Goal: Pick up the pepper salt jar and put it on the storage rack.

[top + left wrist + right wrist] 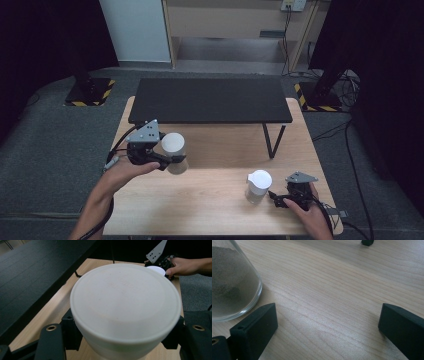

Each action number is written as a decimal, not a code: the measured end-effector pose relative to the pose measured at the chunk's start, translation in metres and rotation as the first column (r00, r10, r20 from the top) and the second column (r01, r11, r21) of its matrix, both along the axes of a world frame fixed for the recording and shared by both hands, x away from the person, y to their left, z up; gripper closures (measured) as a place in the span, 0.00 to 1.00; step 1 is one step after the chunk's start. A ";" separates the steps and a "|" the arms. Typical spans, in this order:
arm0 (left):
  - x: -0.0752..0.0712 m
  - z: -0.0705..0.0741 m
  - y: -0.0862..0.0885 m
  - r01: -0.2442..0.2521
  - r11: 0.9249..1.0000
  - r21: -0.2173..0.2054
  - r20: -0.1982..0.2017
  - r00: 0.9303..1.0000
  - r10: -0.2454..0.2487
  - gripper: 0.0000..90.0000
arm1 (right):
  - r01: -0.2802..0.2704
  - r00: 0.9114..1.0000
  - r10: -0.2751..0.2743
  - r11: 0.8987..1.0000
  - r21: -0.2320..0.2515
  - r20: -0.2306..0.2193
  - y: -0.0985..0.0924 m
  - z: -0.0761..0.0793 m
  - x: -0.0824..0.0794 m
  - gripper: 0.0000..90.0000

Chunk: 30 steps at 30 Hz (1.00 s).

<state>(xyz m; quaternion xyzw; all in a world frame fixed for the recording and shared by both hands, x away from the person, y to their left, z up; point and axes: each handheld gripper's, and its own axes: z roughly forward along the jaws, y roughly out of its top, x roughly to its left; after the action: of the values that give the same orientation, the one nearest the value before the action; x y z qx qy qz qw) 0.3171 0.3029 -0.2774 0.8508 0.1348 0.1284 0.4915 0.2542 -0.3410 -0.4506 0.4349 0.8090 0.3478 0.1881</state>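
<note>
So the light wooden table [210, 200] takes up most of the scene, with a low black rectangular shelf on thin metal legs [210, 100] standing across its far half, well beyond both sets of jaws.

Next biggest is the off-white round-lidded cylindrical container [173, 151]. It sits right between the jaws of the left gripper [170, 160], which are clamped on its sides, so it's held up off the table. From the left gripper view its flat lid [125, 302] faces the camera, with a black jaw hugging each side of the body below.

Then there's the clear glass jar with a white lid [258, 186], standing upright on the table just in front of the right gripper [278, 198]. In the right gripper view its glass wall [234, 290], with something greyish inside, sits just outside the left-hand jaw, very near it but not between the two. Those jaws stand wide apart, with nothing but bare wood in the gap, and they rest low at the table.
</note>
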 end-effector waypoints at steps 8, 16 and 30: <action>0.001 0.022 0.006 -0.011 1.000 -0.007 0.000 1.000 0.011 0.37 | 0.000 1.000 0.000 1.000 0.000 0.000 0.000 0.000 0.000 0.03; 0.006 0.040 0.010 -0.014 1.000 -0.027 0.007 1.000 0.014 0.37 | 0.000 1.000 0.000 1.000 0.000 0.000 0.000 0.000 0.000 0.03; 0.018 0.076 0.009 -0.024 1.000 -0.011 0.038 0.999 0.025 0.37 | 0.000 1.000 0.000 1.000 0.001 0.000 0.000 0.000 0.000 0.03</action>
<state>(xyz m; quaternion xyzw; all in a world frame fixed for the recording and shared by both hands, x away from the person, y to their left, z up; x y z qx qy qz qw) 0.3353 0.3122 -0.2017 0.8438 0.1367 0.1497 0.4969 0.2542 -0.3410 -0.4507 0.4351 0.8089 0.3480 0.1880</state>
